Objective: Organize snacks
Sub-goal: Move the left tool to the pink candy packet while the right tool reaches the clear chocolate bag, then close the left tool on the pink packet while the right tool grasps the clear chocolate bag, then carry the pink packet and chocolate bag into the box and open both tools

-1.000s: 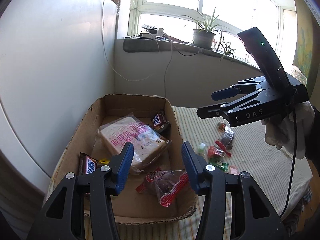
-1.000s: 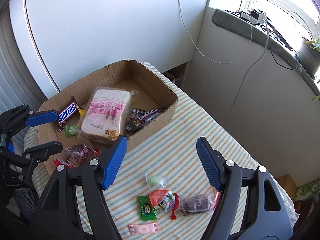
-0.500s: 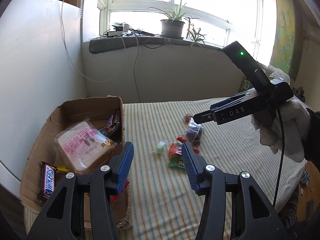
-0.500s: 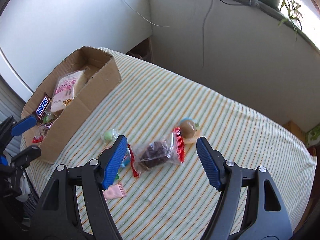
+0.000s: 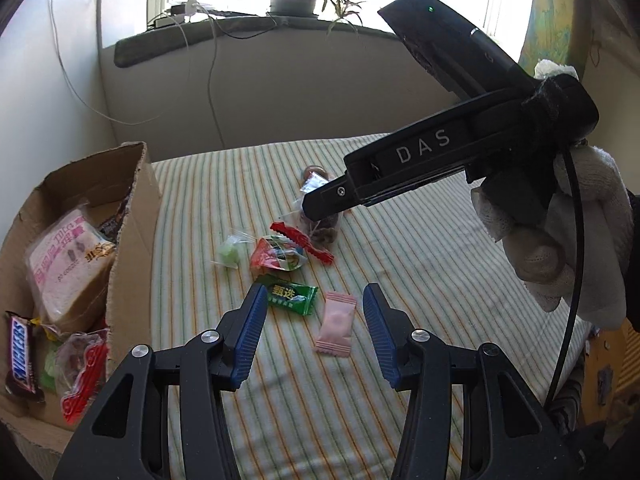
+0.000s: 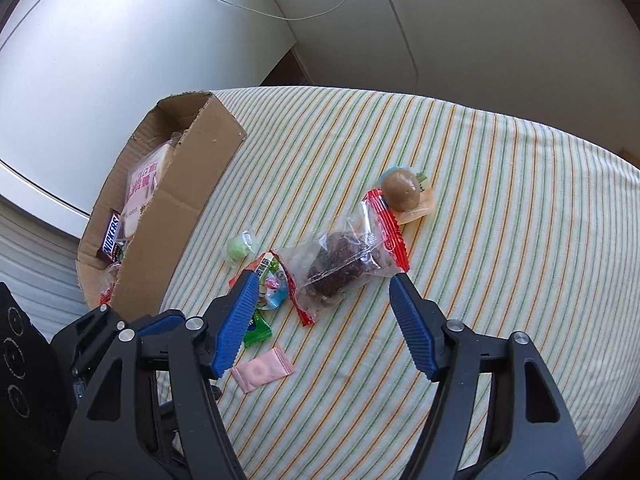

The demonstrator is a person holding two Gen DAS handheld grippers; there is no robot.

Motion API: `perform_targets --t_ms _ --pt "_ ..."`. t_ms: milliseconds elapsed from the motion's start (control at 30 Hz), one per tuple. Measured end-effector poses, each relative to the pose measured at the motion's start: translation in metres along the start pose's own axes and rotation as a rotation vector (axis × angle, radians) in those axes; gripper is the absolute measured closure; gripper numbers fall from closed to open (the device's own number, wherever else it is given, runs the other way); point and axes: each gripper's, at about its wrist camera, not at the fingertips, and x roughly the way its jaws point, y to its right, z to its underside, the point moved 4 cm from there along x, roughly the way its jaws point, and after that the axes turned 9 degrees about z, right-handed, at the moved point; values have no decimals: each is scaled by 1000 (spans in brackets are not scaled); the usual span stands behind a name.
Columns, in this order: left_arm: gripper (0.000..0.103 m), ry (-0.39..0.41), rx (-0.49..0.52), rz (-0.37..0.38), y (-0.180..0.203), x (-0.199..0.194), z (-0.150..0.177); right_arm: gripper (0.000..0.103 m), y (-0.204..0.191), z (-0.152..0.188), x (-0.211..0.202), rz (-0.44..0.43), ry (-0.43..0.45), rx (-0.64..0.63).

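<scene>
Both grippers nearer; clear brownie pkt (image 6: 340, 266) red-edged

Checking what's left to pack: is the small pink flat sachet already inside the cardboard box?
No, the small pink flat sachet lies on the striped cloth, outside the brown cardboard box.

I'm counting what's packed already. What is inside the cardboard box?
In the cardboard box: a wrapped sandwich, a Snickers bar, a clear red-edged packet and something green. Whatever lies under the sandwich is hidden.
</scene>
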Motion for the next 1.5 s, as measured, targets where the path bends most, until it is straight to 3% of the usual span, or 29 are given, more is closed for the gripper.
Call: perform_targets --t_ms 133,267,433,567,667,1133,1500 --pt "55 -63 21 1 5 16 12 34 -1 3 3 -2 -11 12" --pt "63 -100 39 0 9 27 16 38 3 -5 12 0 -27 48" --pt "65 -117 71 -19 14 35 18 50 8 -15 29 16 -64 94" --pt "72 -118 83 -16 15 35 16 52 8 -20 37 24 -75 95" --pt "83 -115 97 -15 17 36 15 56 5 -20 38 33 -66 81" --pt "83 -91 56 0 12 26 16 65 21 -11 15 5 -10 89" --pt "83 14 33 -5 8 -11 11 65 5 -10 -24 33 89 36"
